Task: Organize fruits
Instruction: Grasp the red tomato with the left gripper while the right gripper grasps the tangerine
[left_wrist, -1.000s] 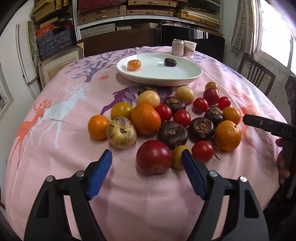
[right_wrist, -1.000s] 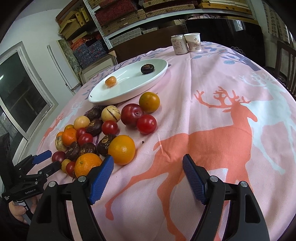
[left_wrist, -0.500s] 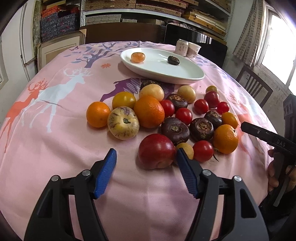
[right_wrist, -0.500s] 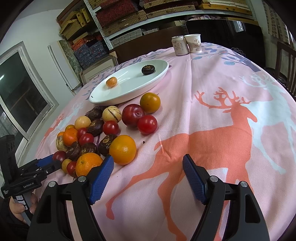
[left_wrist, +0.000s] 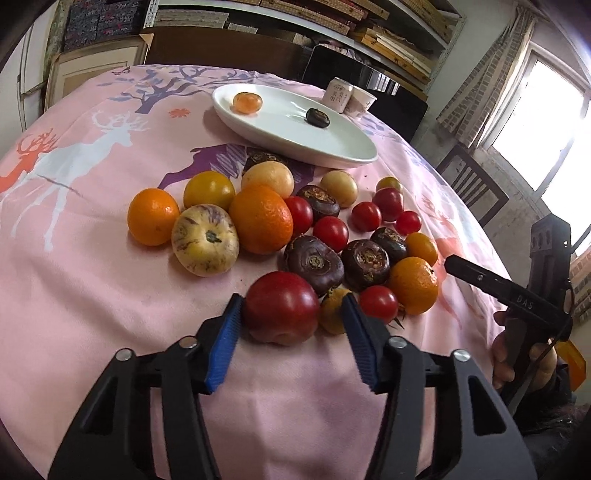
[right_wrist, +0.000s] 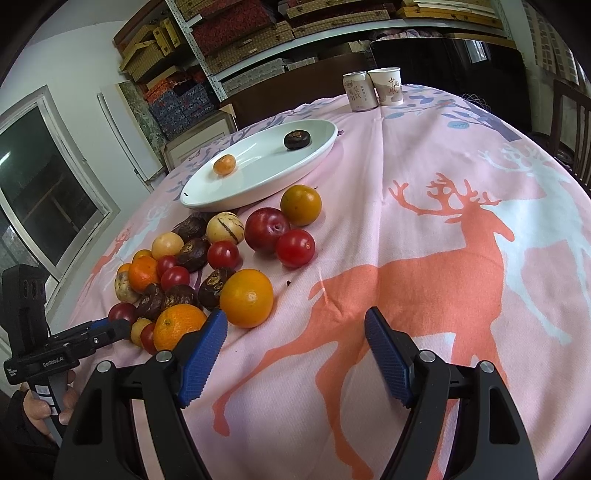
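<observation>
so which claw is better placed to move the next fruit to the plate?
Left. The left claw has just been closing around the big red fruit, one pad touching. The right claw hangs open over bare tablecloth.

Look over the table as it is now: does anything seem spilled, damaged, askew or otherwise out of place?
Nothing is spilled or damaged. The oddity is sorting: the white plate holds only a small orange fruit and a dark water chestnut, while the rest lie heaped on the pink tablecloth.
</observation>
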